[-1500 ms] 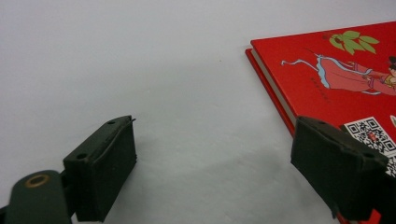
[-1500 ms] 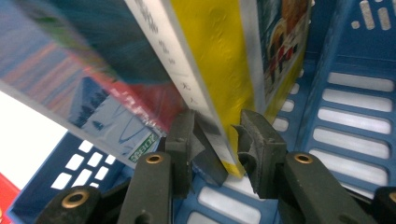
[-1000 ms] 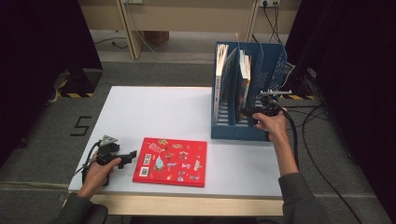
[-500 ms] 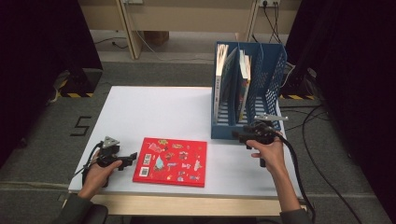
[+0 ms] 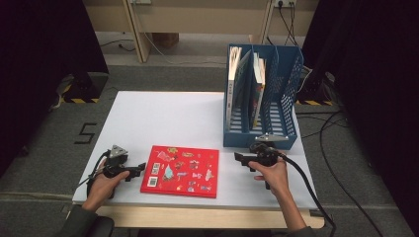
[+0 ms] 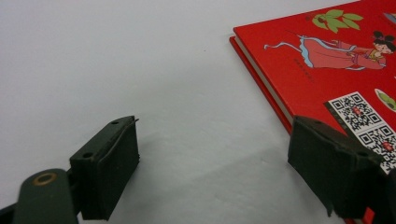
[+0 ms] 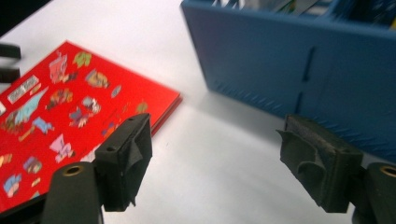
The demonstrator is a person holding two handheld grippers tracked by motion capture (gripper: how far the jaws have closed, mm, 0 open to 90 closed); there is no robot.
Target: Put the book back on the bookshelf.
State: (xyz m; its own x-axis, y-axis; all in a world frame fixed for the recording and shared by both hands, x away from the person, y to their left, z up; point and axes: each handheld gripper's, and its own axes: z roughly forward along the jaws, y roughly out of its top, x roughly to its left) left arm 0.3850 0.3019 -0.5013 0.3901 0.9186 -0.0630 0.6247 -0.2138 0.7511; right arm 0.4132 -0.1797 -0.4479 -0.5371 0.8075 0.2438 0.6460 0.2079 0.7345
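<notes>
Left claw (image 5: 140, 168) sits low on the white worktop (image 5: 163, 118) at the near-left corner, jaws spread wide, nothing between them. In the left gripper view one jaw overlaps the corner of the red book (image 6: 327, 70) by its QR codes; can't tell if it touches.

Red book (image 5: 181, 170) lies flat, cover up, near the worktop's front edge, between the two claws.

Right claw (image 5: 237, 157) is just right of the book, pointing toward it. Its jaws have just been opening and now stand wide apart, with only bare worktop between them. In the right gripper view the book's corner (image 7: 140, 100) lies just beyond the left jaw, apart from it.

Blue file rack (image 5: 262, 98) stands at the right rear, just behind the right claw, with books (image 5: 245, 84) upright in its left slots.
</notes>
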